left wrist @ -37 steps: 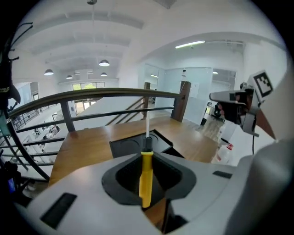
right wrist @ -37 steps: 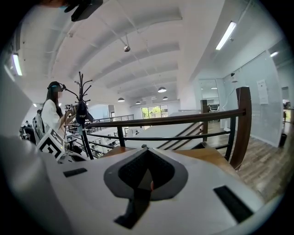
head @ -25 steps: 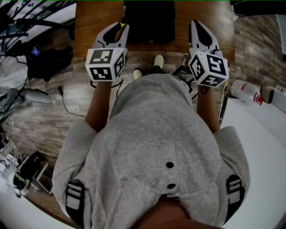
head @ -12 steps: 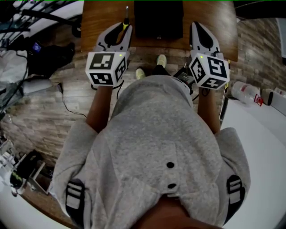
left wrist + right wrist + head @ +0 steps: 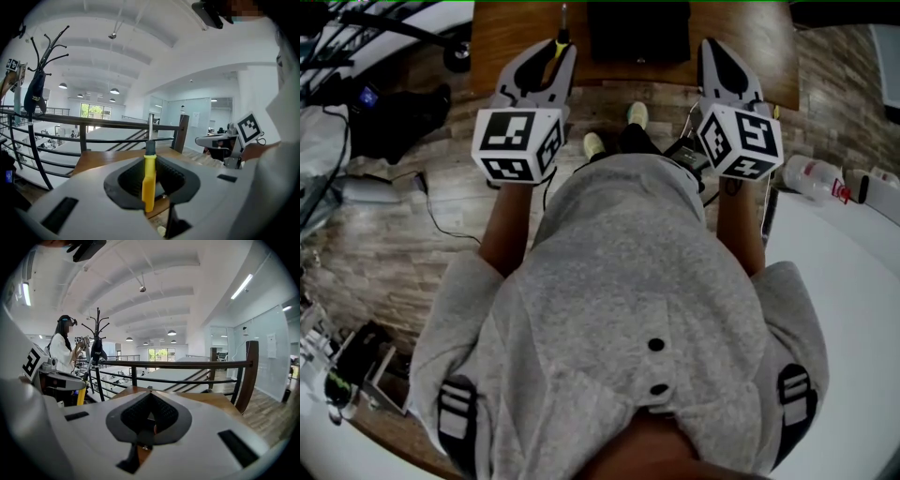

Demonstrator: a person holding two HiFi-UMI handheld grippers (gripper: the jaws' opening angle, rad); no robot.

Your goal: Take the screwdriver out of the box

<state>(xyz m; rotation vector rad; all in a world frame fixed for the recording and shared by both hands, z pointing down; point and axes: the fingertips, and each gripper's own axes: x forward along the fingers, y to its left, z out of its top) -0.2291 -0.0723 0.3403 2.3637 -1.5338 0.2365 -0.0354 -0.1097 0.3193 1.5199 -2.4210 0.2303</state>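
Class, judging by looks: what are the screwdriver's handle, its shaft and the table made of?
Screwdriver handle: likely matte yellow plastic, evenly coloured. Shaft: probably steel, grey and shiny. Table: wood or wood-look laminate, brown with grain.

The screwdriver point(image 5: 149, 180) is out of the box point(image 5: 637, 33), clamped between the dark ribbed fingers point(image 5: 177, 174) of the left gripper point(image 5: 551, 56). Its yellow handle sits in the grip and runs along the fingers, its butt end poking out behind the pads. A dark collar tops the handle, and a bare metal shaft runs on past the fingertips. From the head view the tool points away from the person, its shaft over the wooden desk point(image 5: 511, 33). The box, black and low, rests on that desk just to the right of the screwdriver's tip, apart from it, its far side cut off by the frame's edge.
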